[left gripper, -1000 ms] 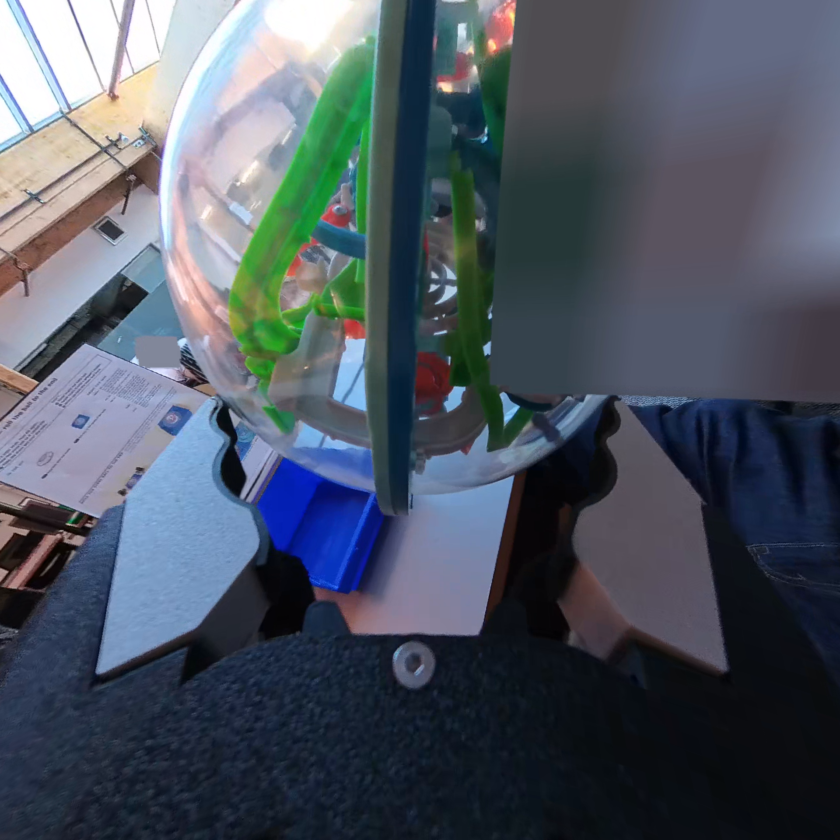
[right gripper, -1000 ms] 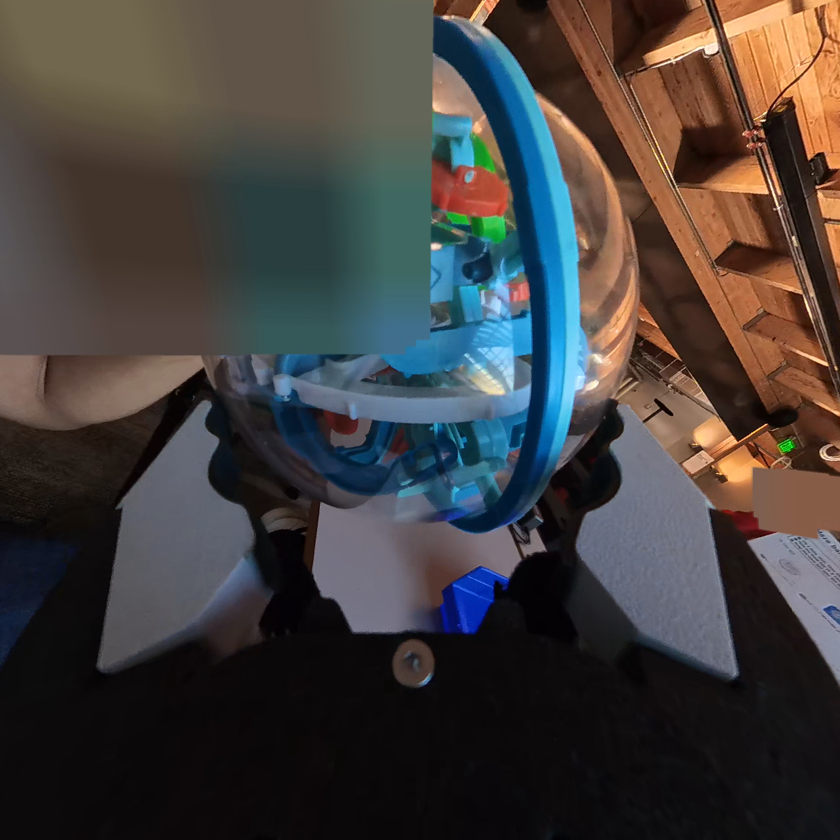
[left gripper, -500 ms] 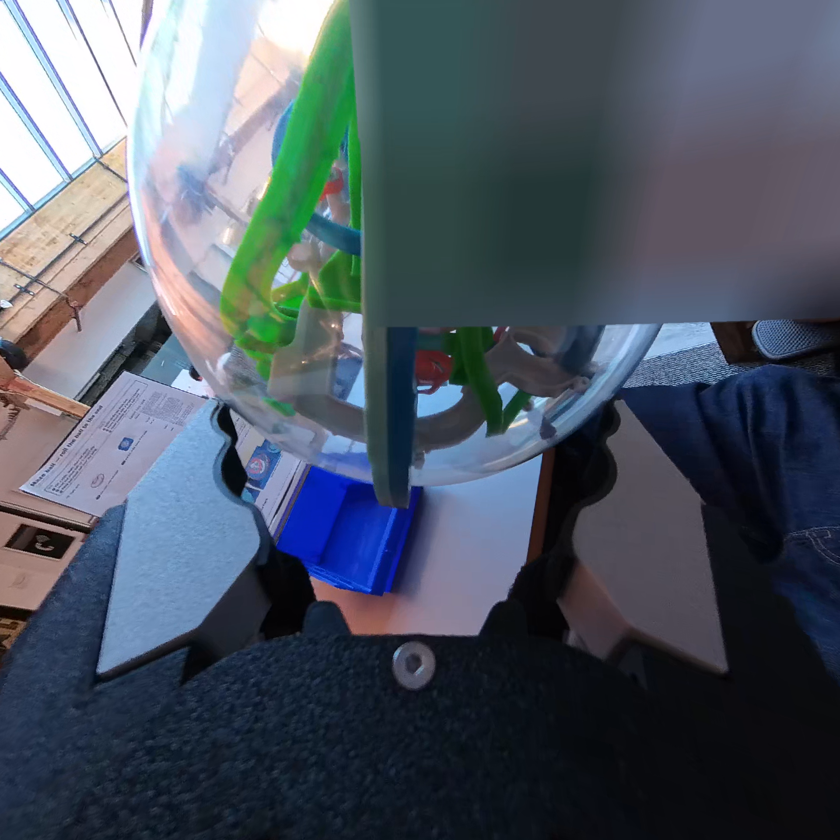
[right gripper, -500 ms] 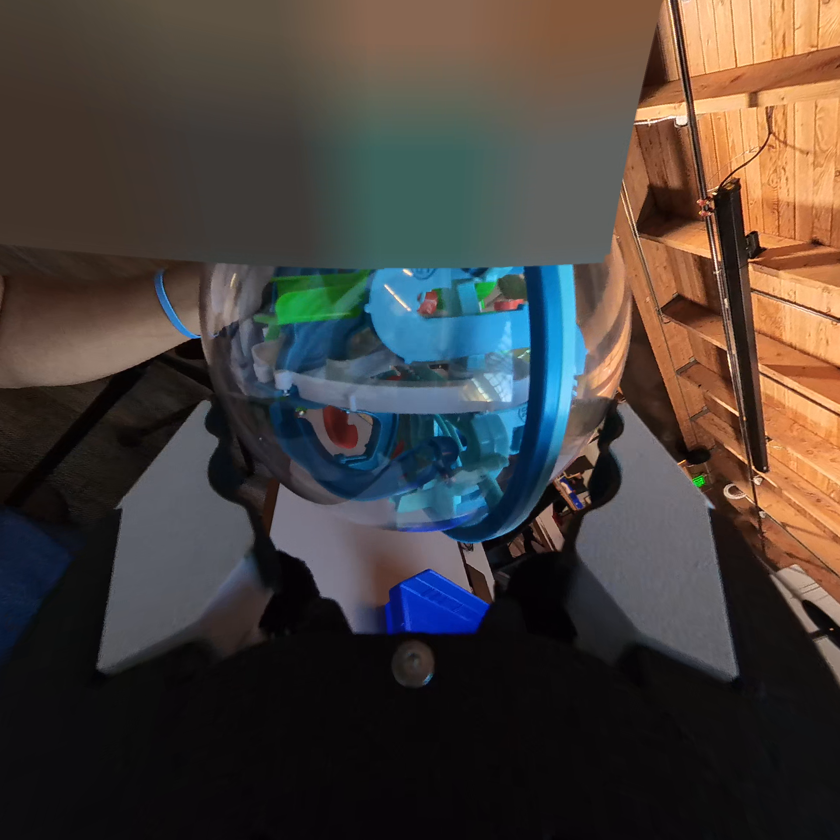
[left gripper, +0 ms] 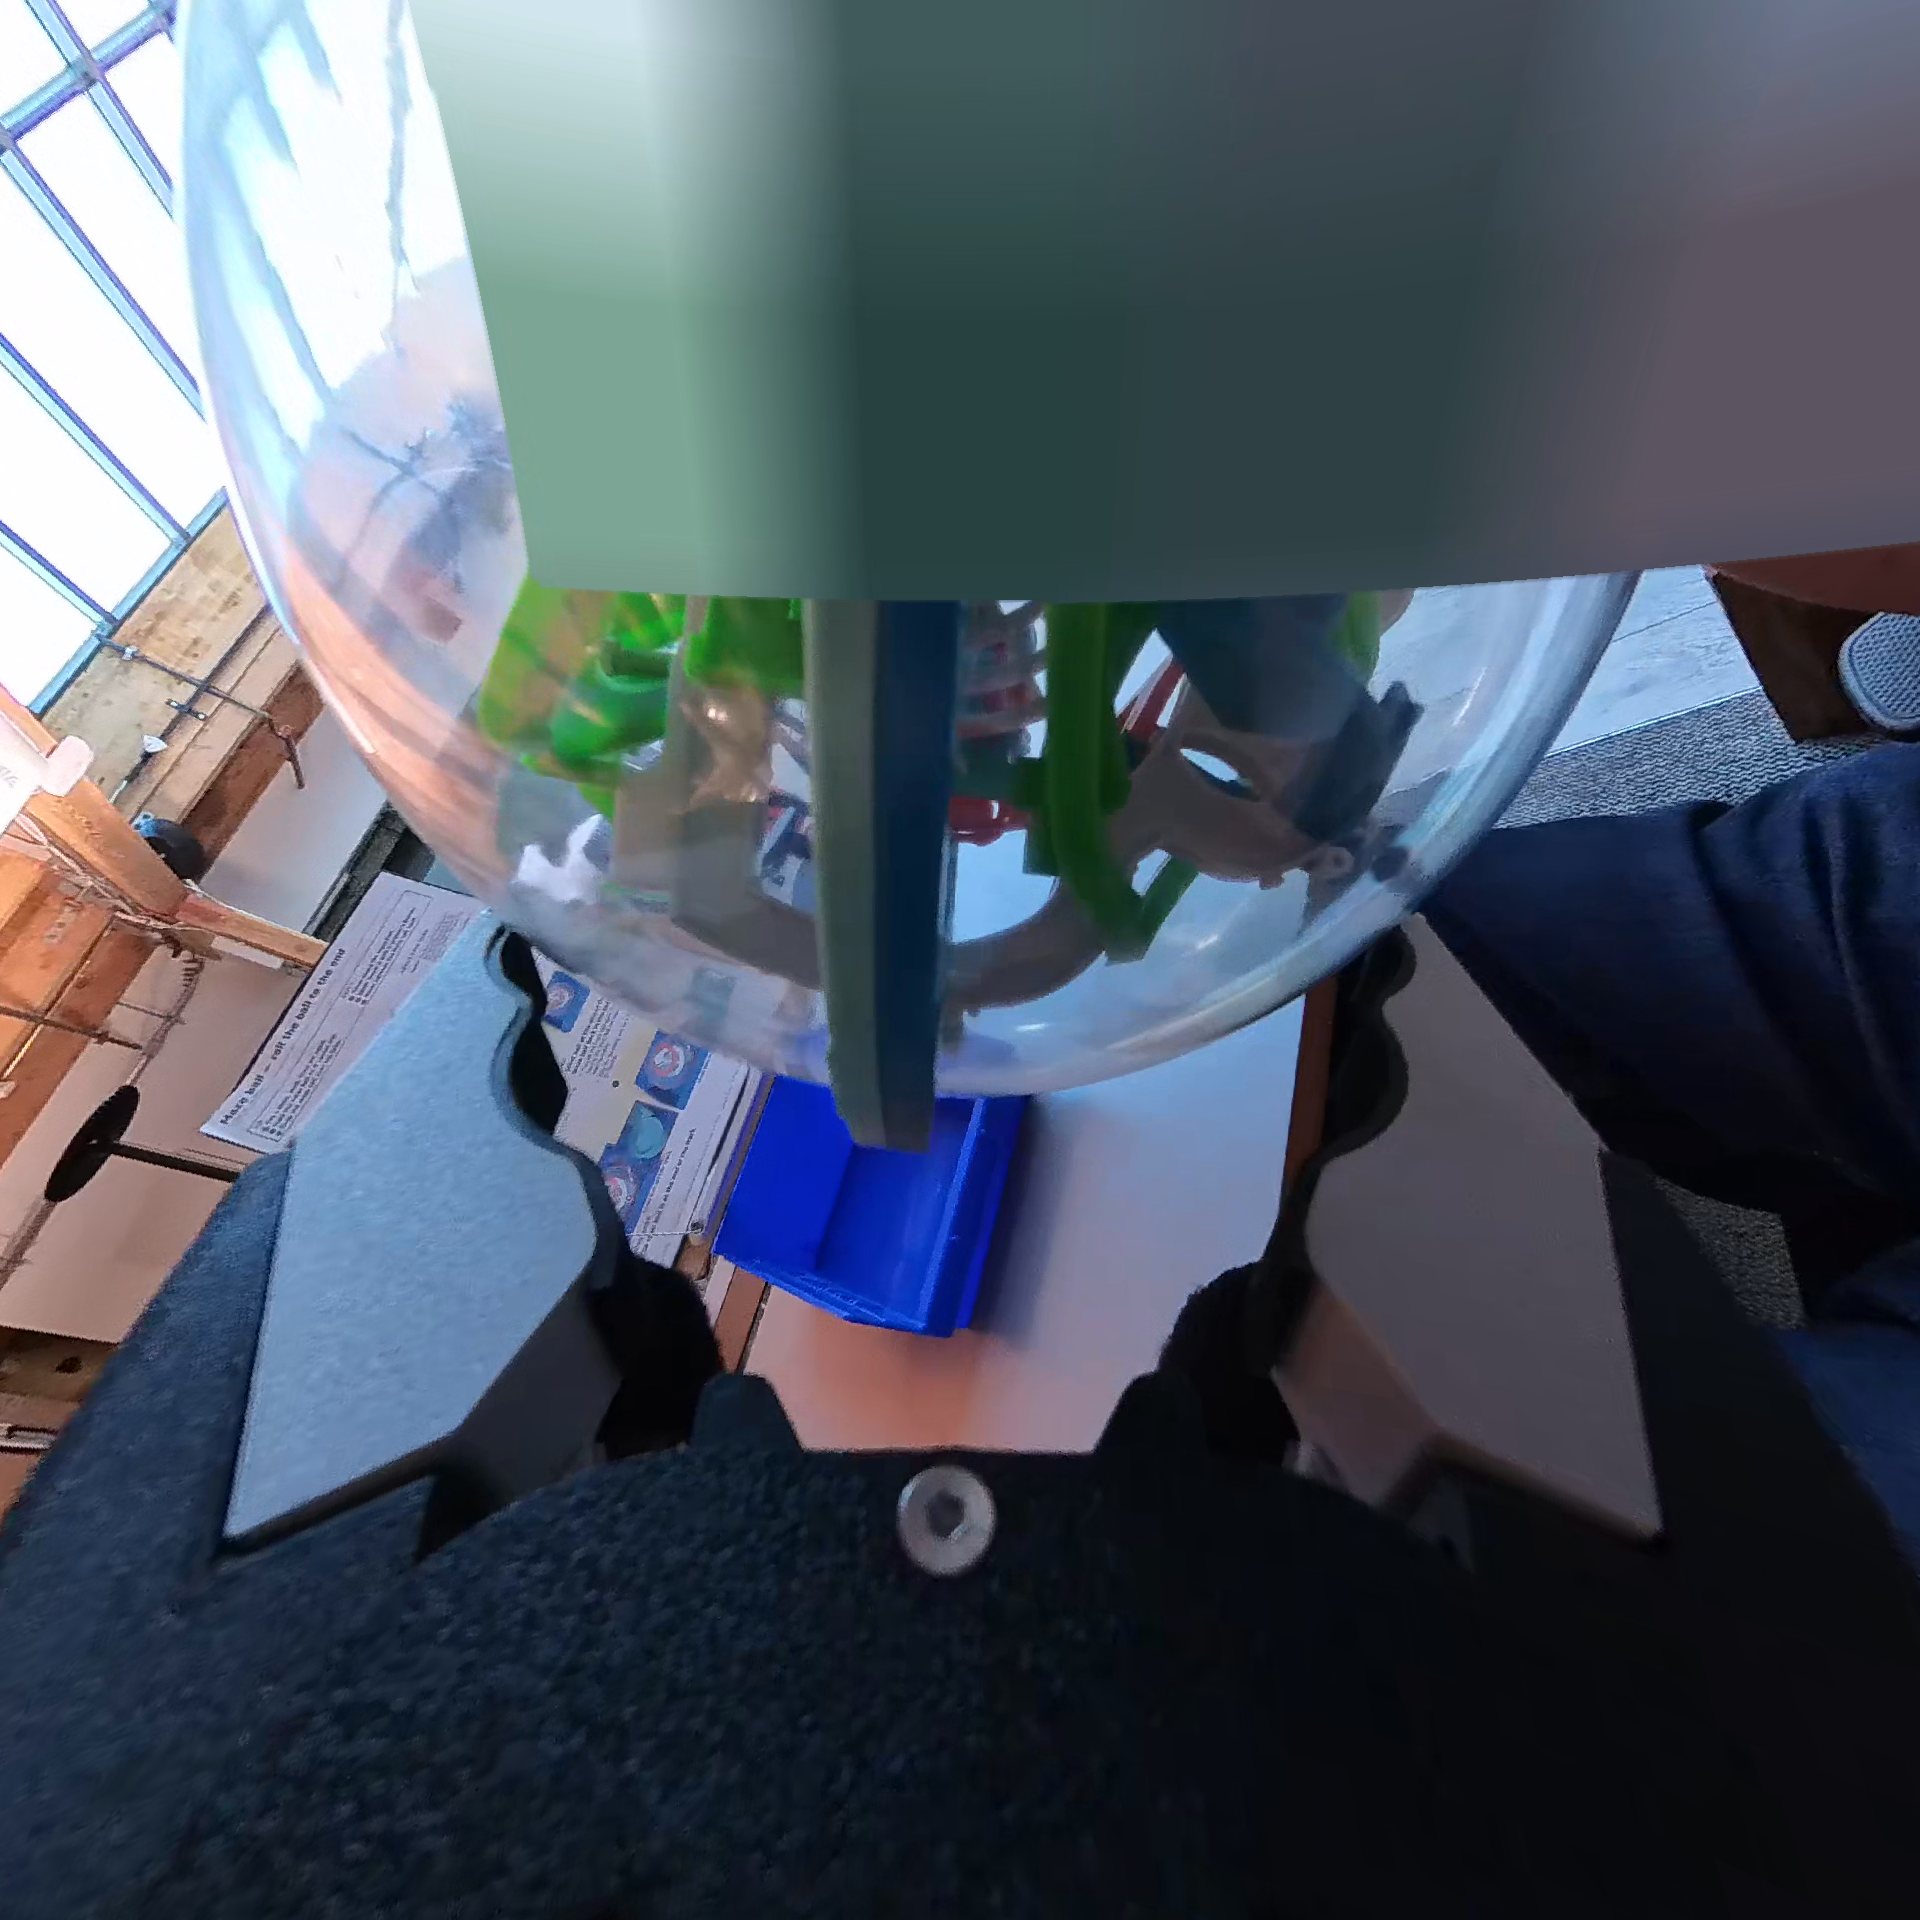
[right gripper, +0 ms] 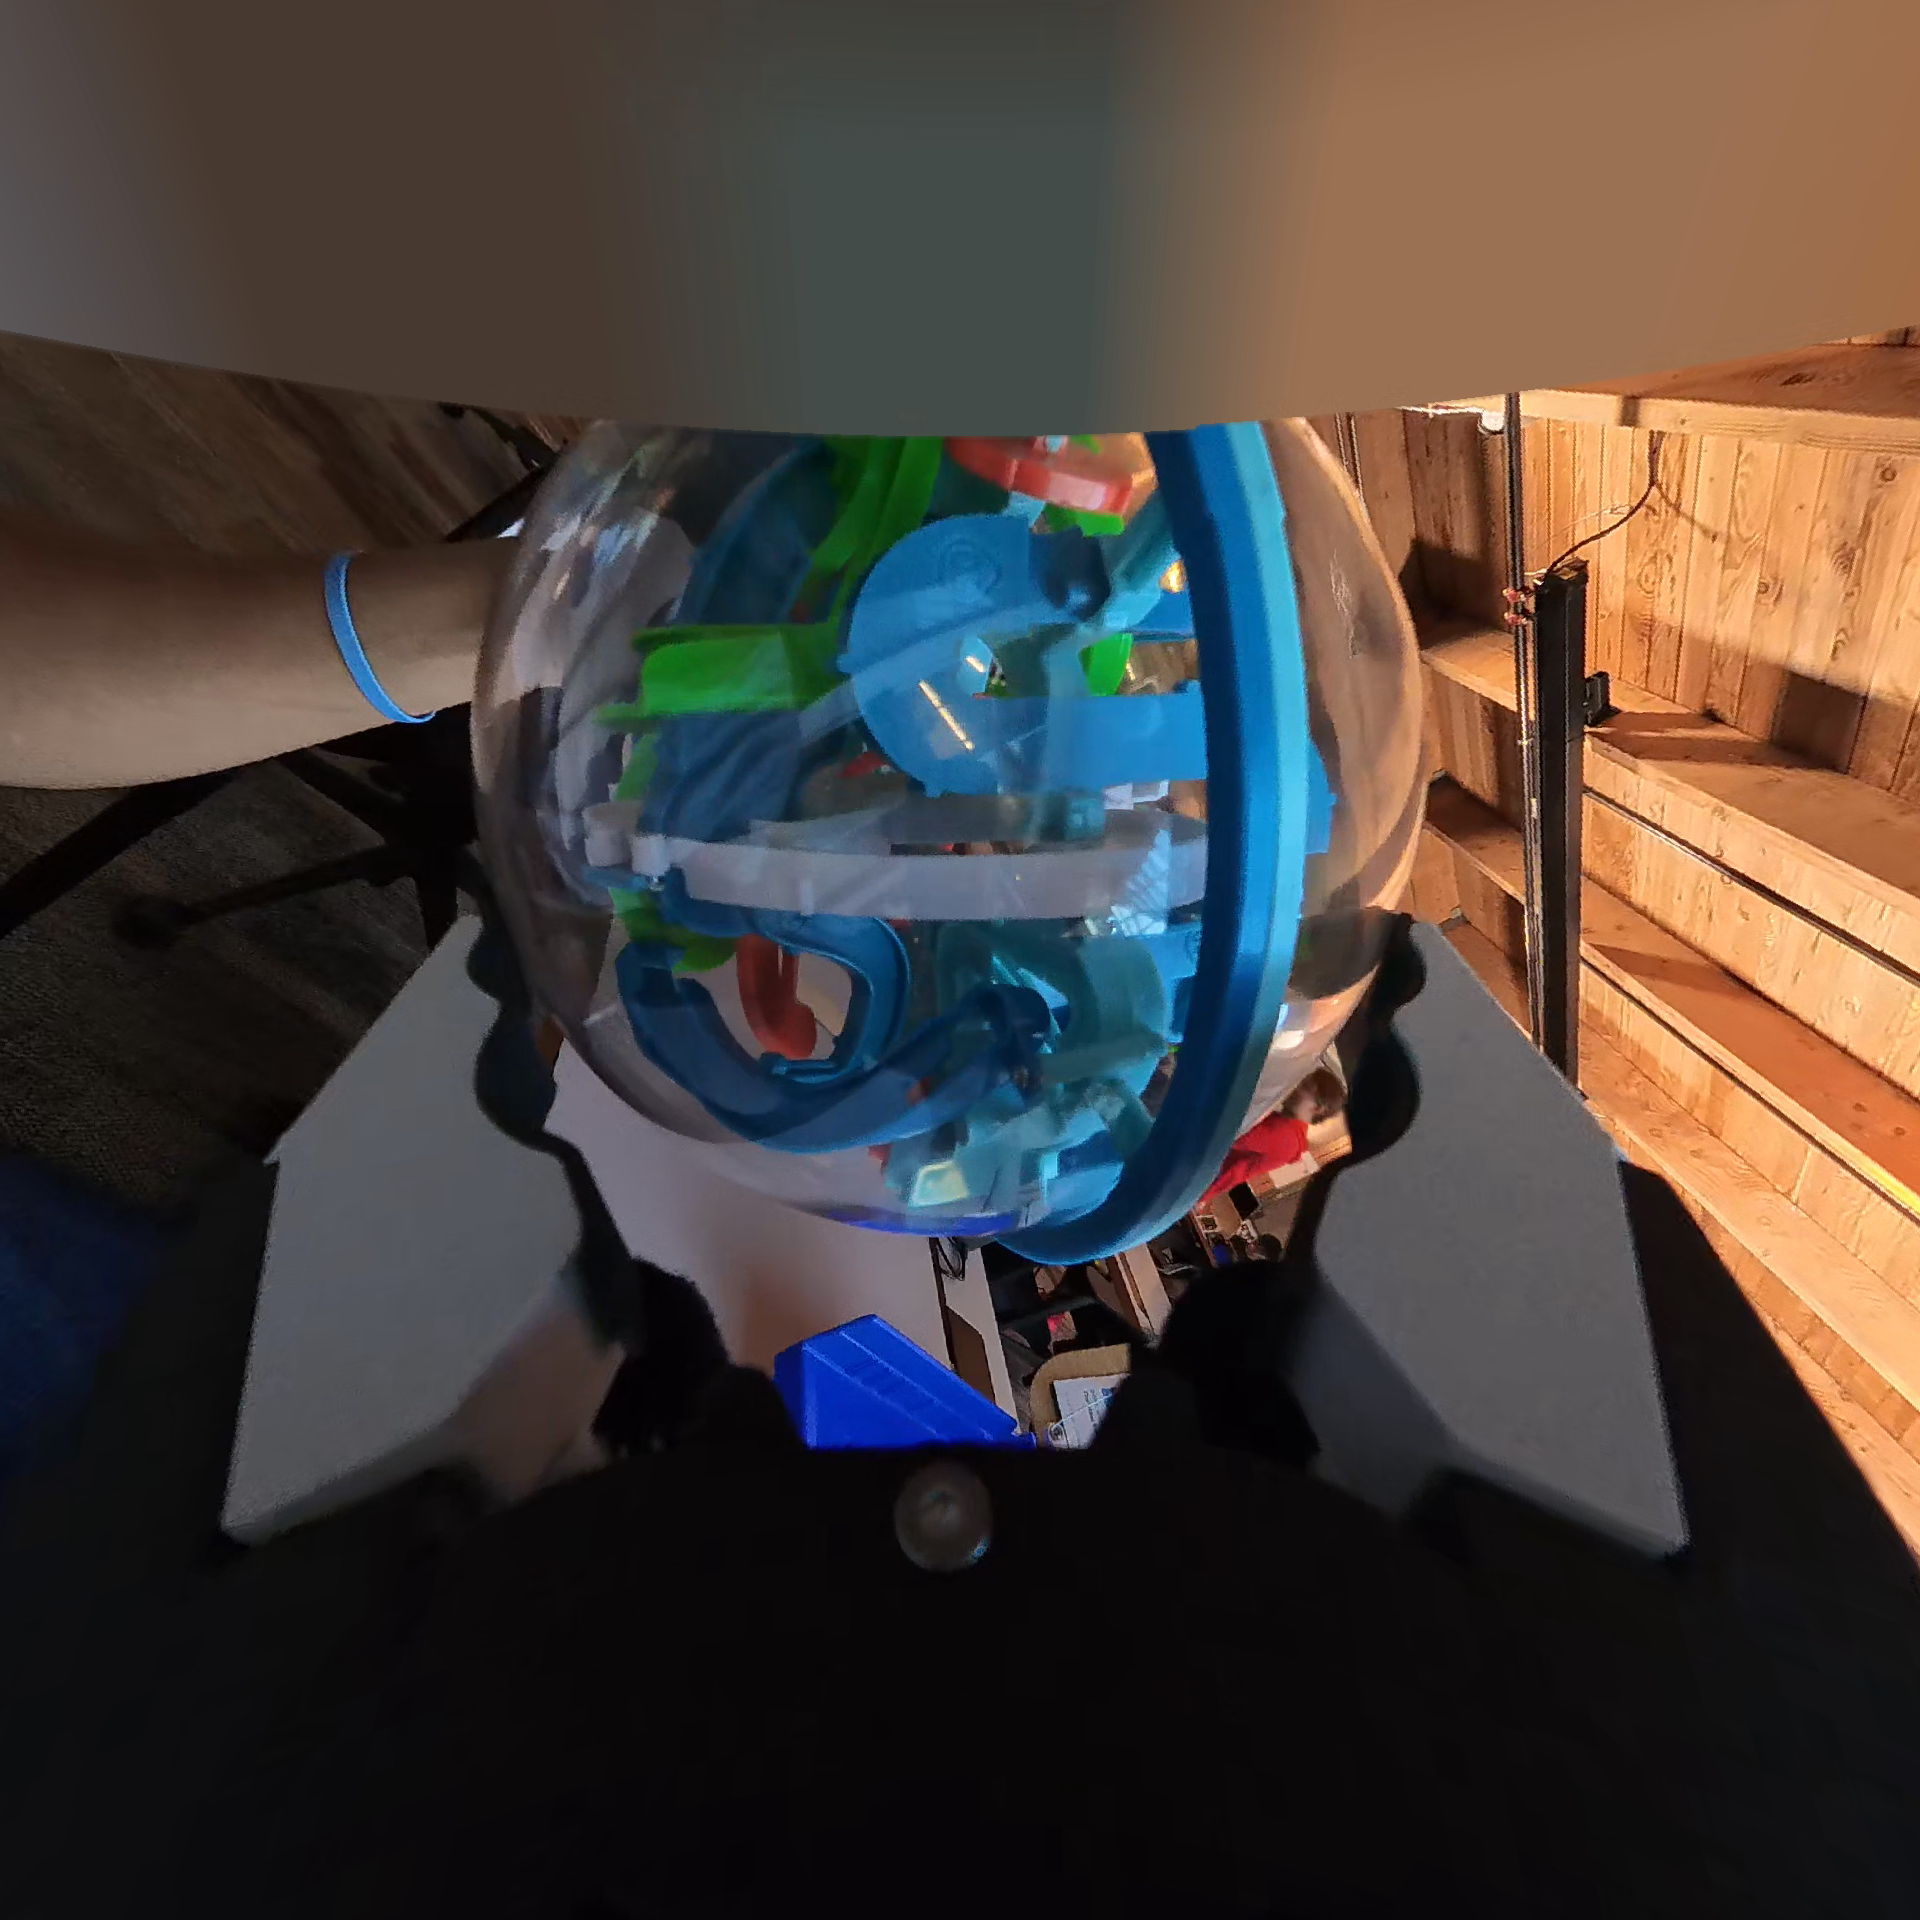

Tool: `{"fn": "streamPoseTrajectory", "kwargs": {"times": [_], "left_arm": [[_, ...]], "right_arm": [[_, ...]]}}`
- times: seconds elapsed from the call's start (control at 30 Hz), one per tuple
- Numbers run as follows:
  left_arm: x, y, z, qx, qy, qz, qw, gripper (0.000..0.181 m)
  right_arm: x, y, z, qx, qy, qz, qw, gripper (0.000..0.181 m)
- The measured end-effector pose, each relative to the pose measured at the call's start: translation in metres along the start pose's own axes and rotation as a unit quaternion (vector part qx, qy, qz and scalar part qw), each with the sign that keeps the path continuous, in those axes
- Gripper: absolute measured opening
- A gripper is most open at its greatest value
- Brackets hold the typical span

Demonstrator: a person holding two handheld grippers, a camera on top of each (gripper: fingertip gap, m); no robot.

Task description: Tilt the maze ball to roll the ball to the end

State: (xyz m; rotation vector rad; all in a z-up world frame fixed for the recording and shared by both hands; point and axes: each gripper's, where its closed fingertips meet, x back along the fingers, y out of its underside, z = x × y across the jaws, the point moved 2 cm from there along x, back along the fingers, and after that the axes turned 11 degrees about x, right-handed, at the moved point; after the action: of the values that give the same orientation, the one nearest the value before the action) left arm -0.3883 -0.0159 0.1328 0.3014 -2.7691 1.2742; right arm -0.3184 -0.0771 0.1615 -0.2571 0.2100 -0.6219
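The maze ball (left gripper: 665,831) is a clear sphere with a blue ring around its middle and green, blue and orange tracks inside. It is held in the air between both grippers. My left gripper (left gripper: 951,997) is shut on its lower part, with a finger on each side of the sphere. My right gripper (right gripper: 945,997) is shut on the opposite side of the ball (right gripper: 935,831), where the blue ring (right gripper: 1247,831) runs almost upright at the right. I cannot make out the small rolling ball. Blurred patches hide the top of the sphere in both views.
A blue plastic stand (left gripper: 883,1226) sits on the white table (left gripper: 1143,1195) right below the ball and also shows in the right wrist view (right gripper: 894,1382). A printed sheet (left gripper: 343,1029) lies to its left. A person's jeans leg (left gripper: 1714,987) and forearm with blue wristband (right gripper: 364,644) are close. Wooden shelving (right gripper: 1714,831) is at the right.
Both grippers have swung with the ball still held. The blue ring now stands more upright in the right wrist view, and the blue stand has shifted to under the ring in the left wrist view.
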Motion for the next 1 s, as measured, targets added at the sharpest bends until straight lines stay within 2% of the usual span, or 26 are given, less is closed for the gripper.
{"fn": "streamPoseTrajectory", "kwargs": {"times": [0.77,0.87,1.0], "left_arm": [[0.005,-0.005,-0.003,-0.071,-0.067,-0.009,0.995,0.145],[0.003,0.0,-0.001,-0.026,-0.029,-0.011,0.999,0.145],[-0.001,0.005,0.003,0.091,0.084,0.026,0.992,0.145]], "right_arm": [[0.001,0.0,0.0,0.082,0.019,-0.029,0.996,0.153],[-0.001,-0.003,0.0,0.038,0.011,-0.013,0.999,0.154],[-0.009,-0.021,0.009,-0.068,0.025,0.062,0.995,0.154]]}}
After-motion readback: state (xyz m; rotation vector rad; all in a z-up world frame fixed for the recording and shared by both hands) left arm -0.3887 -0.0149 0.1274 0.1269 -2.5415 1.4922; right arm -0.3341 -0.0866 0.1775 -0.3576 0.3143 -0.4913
